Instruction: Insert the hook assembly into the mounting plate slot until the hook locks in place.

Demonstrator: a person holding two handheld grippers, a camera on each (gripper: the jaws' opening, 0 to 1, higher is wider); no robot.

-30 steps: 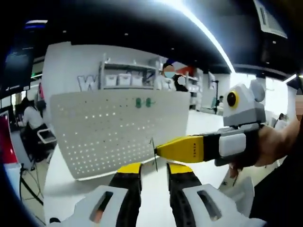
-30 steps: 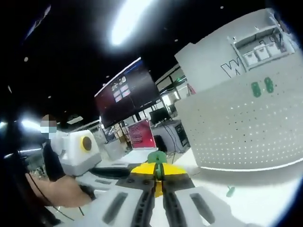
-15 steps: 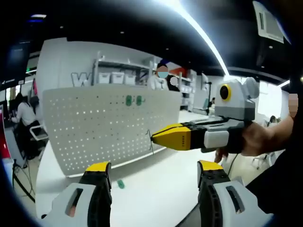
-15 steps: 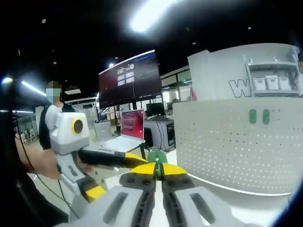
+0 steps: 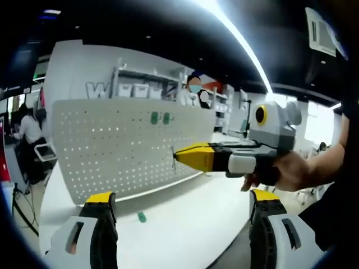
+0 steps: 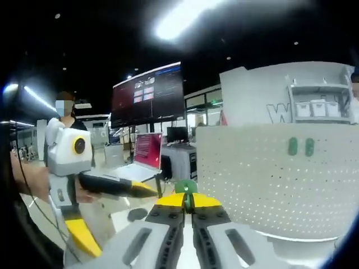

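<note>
The only writing you could read was a large grey "W" [image 5: 93, 90] on the white wall behind the pegboard [image 5: 123, 145], beside shelves of white bins; the rest of the word was hidden. The text on the dark wall screen [image 6: 147, 94] and the red laptop display [image 6: 147, 158] was too small to read.

Since a second ago, your left gripper [image 5: 182, 210] had gone from nearly closed to wide apart, its yellow-tipped jaws standing far to either side with nothing between them. Your right gripper [image 5: 178, 156] had moved away from those jaws and up toward the pegboard. A small green piece [image 5: 142, 216] lay on the white table [image 5: 185, 224] near the pegboard's foot, well apart from both grippers.

Your right gripper [image 6: 188, 197] was clenched on the hook assembly [image 6: 185, 187]: in the right gripper view its green round head stood just above the pressed-together yellow tips. In the left gripper view the thin dark wire of the hook [image 5: 173, 162] stuck out at that gripper's tip, just in front of the pegboard's right part; whether it touched the board, you could not tell. Two green pieces [image 5: 160, 117] were already mounted high on the pegboard, above and left of the hook. In the right gripper view your left gripper [image 6: 84, 235] hung low at the left, held in a hand [image 6: 33, 182].
</note>
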